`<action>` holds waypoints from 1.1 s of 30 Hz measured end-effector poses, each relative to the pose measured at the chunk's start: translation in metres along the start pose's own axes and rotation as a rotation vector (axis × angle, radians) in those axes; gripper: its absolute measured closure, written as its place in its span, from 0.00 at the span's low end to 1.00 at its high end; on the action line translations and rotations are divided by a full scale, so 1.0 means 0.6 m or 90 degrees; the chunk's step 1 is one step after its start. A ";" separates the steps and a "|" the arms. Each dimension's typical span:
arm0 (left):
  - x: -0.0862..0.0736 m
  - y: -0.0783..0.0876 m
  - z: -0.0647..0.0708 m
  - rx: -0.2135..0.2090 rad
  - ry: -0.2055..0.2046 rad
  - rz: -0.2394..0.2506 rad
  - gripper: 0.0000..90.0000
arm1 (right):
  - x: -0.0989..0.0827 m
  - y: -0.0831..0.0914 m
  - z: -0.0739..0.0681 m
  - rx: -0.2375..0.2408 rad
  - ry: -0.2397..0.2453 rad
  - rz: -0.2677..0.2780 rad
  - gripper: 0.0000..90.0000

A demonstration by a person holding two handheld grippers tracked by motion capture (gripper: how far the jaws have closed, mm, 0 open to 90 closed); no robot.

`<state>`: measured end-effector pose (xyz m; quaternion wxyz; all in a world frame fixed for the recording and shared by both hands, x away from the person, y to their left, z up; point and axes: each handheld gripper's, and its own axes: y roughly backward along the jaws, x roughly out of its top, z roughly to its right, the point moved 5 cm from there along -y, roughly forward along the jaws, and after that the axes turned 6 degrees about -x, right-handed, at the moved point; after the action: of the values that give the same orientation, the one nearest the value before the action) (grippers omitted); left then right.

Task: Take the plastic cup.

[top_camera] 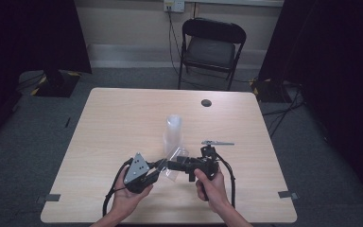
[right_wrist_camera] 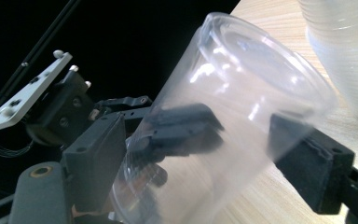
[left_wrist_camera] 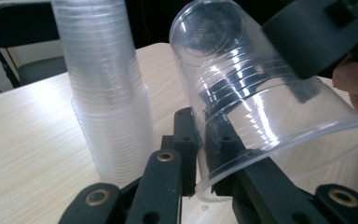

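We see the left gripper (left_wrist_camera: 200, 154) with its fingers (left_wrist_camera: 161, 186) pinched on the rim wall of the clear cup (left_wrist_camera: 261, 107). The right gripper (right_wrist_camera: 205, 158) has its fingers (right_wrist_camera: 307, 163) spread wide around the cup body, pads seemingly clear of it. The cup lies tilted between both hands above the bench (top_camera: 123, 123), mouth toward the left gripper, beside the cup stack (top_camera: 172, 132). Our left gripper view shows the rim pinch; the high view shows the cup's place on the bench.

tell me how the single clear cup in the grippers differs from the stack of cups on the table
The single cup lies tilted on its side above the table; the stack of cups stands upright on it, bottoms up. The single cup is pinched at its rim by the left gripper; the stack is untouched. The single cup looks glass-clear, the stack cloudy. Both are ribbed clear plastic.
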<state>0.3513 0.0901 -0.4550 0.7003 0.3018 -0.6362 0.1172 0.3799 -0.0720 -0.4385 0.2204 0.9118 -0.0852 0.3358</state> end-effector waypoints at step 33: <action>-0.007 0.016 -0.016 -0.036 0.069 -0.039 0.98 | 0.005 0.025 0.021 -0.086 0.076 0.002 0.18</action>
<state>0.3528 0.1042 -0.4567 0.7454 0.2941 -0.5908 0.0941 0.3848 -0.0911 -0.4397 0.2853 0.8731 -0.0959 0.3837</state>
